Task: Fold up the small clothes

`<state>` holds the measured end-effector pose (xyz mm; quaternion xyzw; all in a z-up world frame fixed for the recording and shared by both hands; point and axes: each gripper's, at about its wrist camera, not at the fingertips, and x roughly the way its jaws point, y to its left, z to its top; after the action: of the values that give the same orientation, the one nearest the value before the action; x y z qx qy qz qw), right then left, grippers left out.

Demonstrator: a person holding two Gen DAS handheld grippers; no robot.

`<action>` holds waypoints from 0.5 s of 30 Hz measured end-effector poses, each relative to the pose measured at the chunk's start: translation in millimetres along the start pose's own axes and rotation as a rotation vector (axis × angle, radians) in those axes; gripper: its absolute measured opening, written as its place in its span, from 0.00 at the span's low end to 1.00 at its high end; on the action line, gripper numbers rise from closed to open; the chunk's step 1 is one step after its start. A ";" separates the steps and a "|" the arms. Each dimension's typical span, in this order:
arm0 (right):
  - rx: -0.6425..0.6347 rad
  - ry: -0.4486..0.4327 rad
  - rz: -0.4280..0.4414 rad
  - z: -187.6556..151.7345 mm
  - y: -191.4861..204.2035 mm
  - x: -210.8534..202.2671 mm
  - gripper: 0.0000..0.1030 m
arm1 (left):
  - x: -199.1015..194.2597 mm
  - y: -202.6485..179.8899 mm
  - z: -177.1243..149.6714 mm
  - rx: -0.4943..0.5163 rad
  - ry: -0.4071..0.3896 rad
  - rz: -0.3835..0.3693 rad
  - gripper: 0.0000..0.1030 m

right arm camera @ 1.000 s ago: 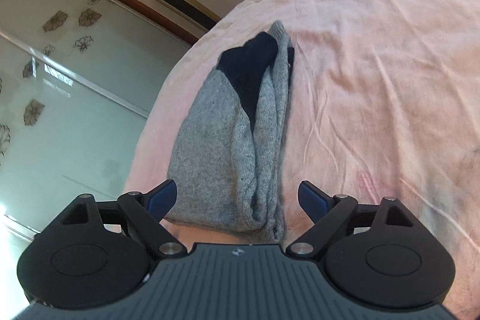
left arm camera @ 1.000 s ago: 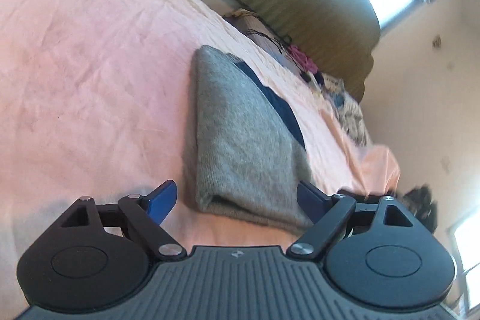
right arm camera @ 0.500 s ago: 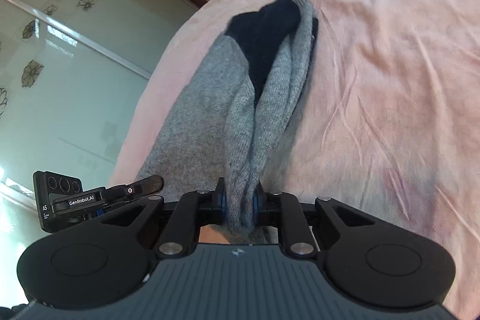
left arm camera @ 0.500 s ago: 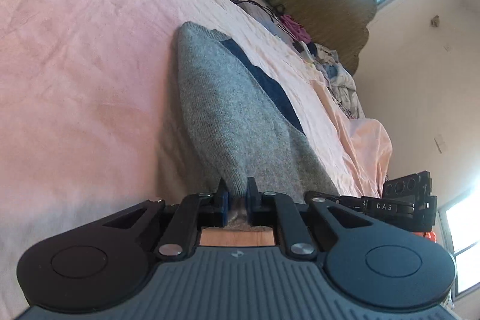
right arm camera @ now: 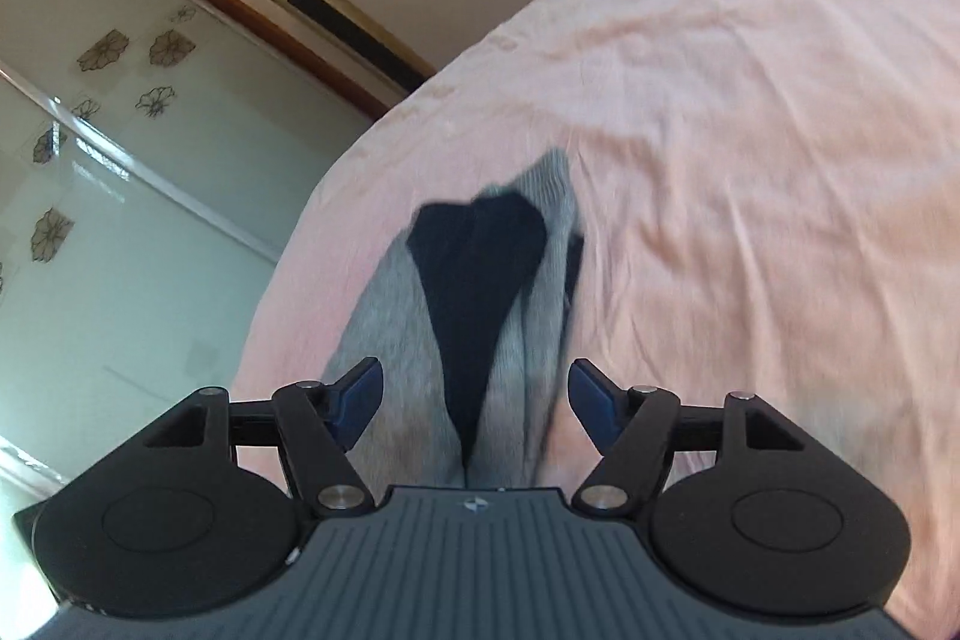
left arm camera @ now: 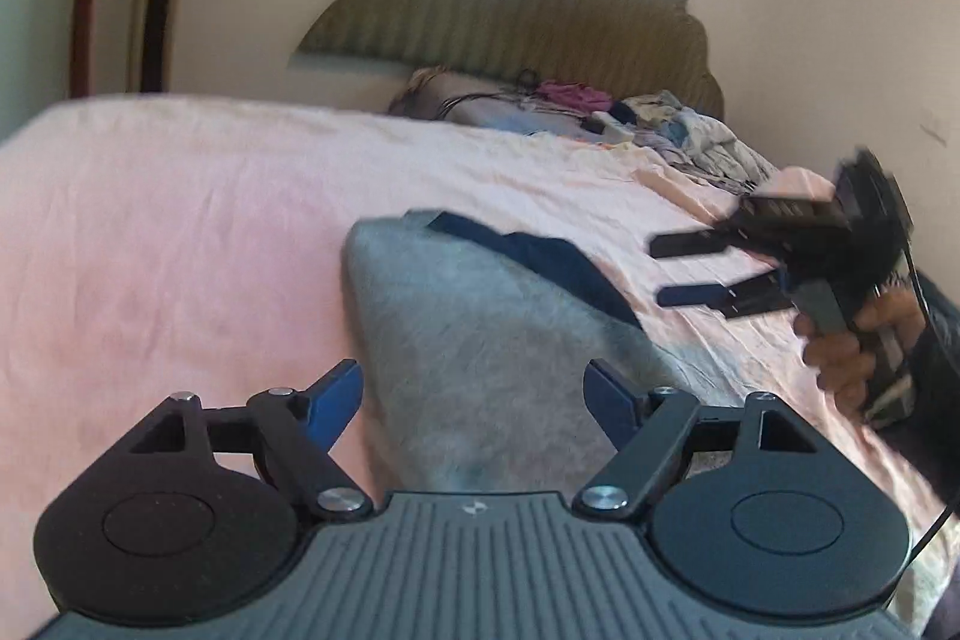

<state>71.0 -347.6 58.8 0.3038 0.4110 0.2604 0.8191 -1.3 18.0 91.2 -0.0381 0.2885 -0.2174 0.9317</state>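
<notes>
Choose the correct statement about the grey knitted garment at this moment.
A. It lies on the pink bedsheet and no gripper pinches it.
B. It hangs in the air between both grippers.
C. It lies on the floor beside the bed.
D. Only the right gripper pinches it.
A: the grey garment rests on the pink bedsheet, and the left gripper and right gripper both show blue pads spread apart, clear of the cloth.

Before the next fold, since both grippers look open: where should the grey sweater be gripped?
Probably the near edge of the grey sweater, from this side, low. It lies flat on the pink sheet, lengthwise away from both open grippers, left gripper and right gripper; its navy patch lies farther off.
</notes>
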 end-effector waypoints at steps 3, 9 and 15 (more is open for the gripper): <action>-0.032 -0.008 0.020 25.1 22.7 28.3 0.68 | 37.7 -25.9 -1.8 0.126 0.048 0.002 0.77; -0.072 0.132 -0.104 40.3 21.5 105.6 0.42 | 77.8 -31.1 -24.7 0.161 0.136 -0.001 0.77; -0.135 0.027 -0.107 19.2 47.5 72.1 0.52 | 35.3 -27.6 -17.4 0.097 0.104 -0.025 0.78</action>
<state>116.6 -271.9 64.6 0.2219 0.4193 0.2476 0.8448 4.5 -21.0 63.8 0.0146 0.3252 -0.2445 0.9134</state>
